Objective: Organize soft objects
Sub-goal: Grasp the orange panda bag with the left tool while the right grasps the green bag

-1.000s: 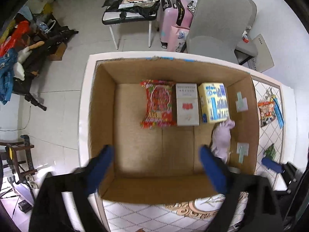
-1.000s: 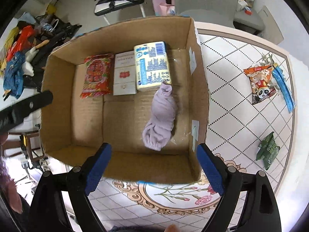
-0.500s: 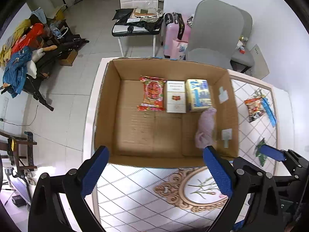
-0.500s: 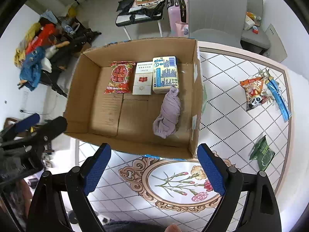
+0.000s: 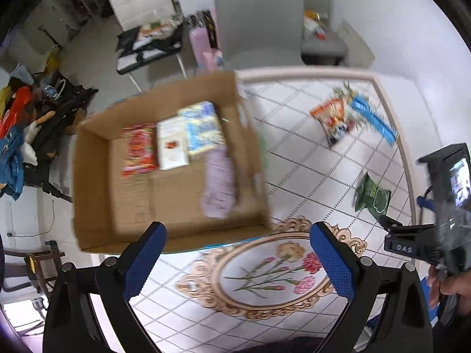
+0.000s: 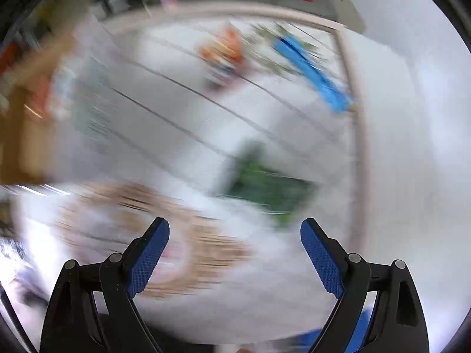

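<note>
You're holding your left gripper [image 5: 237,257] wide open and empty over the floral tabletop [image 5: 265,267]. The lilac rolled cloth [image 5: 219,184] is lying inside the brown cardboard box [image 5: 94,176], against its right wall. Your right gripper [image 6: 234,254] is gaping open too, gripping nothing, near a blurred green packet [image 6: 269,189].

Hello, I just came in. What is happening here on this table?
A person is packing soft items into a cardboard box with two hand-held tongs. The box holds a red snack pack, a white pack, a blue-yellow pack and a purple cloth. Both the left tongs and the right tongs are open and empty. The right view is blurred and faces a green packet lying on the table.
</note>
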`<state>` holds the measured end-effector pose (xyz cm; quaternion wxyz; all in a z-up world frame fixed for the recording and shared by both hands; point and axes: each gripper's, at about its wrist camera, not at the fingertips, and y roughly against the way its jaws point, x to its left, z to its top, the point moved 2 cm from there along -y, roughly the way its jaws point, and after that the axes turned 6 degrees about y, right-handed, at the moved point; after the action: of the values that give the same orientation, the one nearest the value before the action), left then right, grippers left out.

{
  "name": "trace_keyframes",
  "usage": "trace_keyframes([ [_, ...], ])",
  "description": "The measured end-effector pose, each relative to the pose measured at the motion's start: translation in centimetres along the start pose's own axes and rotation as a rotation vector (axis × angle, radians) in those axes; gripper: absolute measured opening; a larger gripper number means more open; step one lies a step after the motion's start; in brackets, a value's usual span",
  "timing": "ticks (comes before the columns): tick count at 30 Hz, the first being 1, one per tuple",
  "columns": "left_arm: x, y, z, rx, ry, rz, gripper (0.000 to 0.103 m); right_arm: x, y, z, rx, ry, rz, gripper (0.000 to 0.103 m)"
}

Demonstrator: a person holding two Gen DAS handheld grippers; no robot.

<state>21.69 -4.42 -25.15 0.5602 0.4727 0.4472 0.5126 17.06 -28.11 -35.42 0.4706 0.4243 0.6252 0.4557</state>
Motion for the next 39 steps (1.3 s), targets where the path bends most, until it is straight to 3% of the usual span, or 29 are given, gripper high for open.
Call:
trace_keyframes([
  [3, -3.9, -2.7, 0.6, 0.050, -0.042, 0.002, 0.100, -0.8, -4.4, 0.3, 0.077, 0.133, -0.050, 0.093],
  [9, -8.6, -7.5, 2.0, 0.177, -0.059, -0.018, 0.100, -0.5, -8.4, 2.2, 0.106, 0.239, -0.040, 0.089],
  [12, -9.6, -9.4, 3.9, 0.228, -0.018, -0.062, 0.100, -2.3, -9.3, 3.4, 0.132, 0.155, 0.021, 0.052],
  [15, -10.4, -11.4, 6.2, 0.273, 0.031, -0.089, 0.100, -5.5, -9.4, 4.7, 0.120, 0.049, 0.008, 0.045],
  [18, -11.1, -13.7, 8.8, 0.315, 0.078, -0.138, 0.100, -10.0, -9.7, 5.8, 0.123, -0.103, 0.032, 0.044],
  [21, -12.0, -15.8, 11.4, 0.345, 0.134, -0.202, 0.100, -13.7, -10.3, 6.3, 0.129, -0.240, 0.157, 0.044],
  [23, -12.8, -17.3, 12.9, 0.370, 0.166, -0.238, 0.100, -15.2, -10.5, 6.7, 0.133, -0.293, 0.245, 0.045],
  [27, -14.4, -20.2, 14.9, 0.410, 0.184, -0.246, 0.099, -17.1, -10.9, 7.3, 0.135, -0.324, 0.307, 0.051],
  [31, -16.7, -21.5, 15.4, 0.414, 0.120, -0.235, 0.090, -18.3, -12.2, 7.3, 0.148, -0.321, 0.303, 0.052],
  [32, -17.2, -21.5, 15.5, 0.407, 0.103, -0.224, 0.077, -17.8, -12.2, 6.9, 0.149, -0.319, 0.298, 0.052],
  [35, -19.0, -22.2, 15.6, 0.404, 0.012, -0.133, 0.052, -17.7, -12.3, 7.2, 0.159, -0.295, 0.277, 0.052],
  [39, -19.4, -23.0, 15.7, 0.404, 0.000, -0.111, 0.047, -16.6, -11.9, 7.5, 0.164, -0.275, 0.268, 0.052],
])
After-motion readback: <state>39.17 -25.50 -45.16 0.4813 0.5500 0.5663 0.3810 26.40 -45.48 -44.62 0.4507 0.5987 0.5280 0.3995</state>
